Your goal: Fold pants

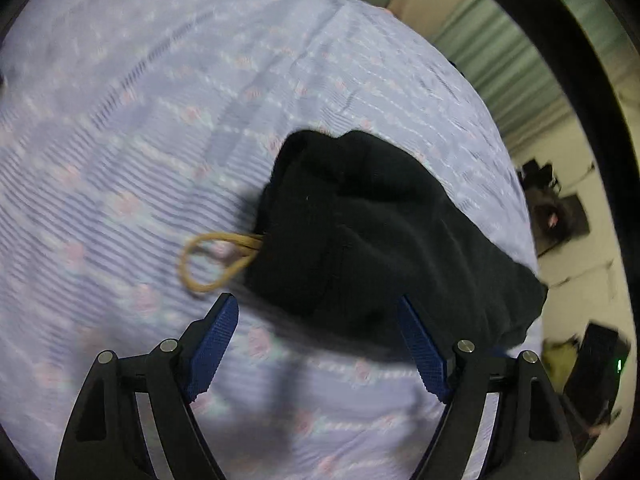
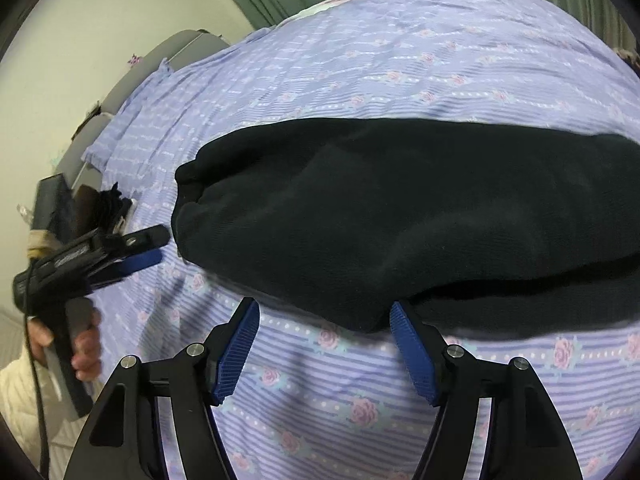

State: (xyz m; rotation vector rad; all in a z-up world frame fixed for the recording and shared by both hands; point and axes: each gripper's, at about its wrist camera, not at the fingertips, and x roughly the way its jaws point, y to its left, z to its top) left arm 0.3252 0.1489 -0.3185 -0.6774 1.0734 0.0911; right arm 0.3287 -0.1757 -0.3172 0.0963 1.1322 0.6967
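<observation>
Black pants [image 2: 400, 216] lie folded lengthwise on a lilac flowered bedsheet [image 2: 360, 60]. In the left wrist view their waist end [image 1: 360, 232] lies just ahead, with a tan drawstring loop [image 1: 208, 260] sticking out to the left. My left gripper [image 1: 316, 312] is open and empty, just short of the waist end. It also shows in the right wrist view [image 2: 156, 248], at the pants' left end. My right gripper [image 2: 324, 312] is open and empty at the near long edge of the pants.
The bed's right edge drops to a floor with dark clutter [image 1: 560, 216]. Green curtains [image 1: 500, 52] hang behind. A grey headboard [image 2: 120, 92] and a cream wall [image 2: 80, 40] lie left of the bed.
</observation>
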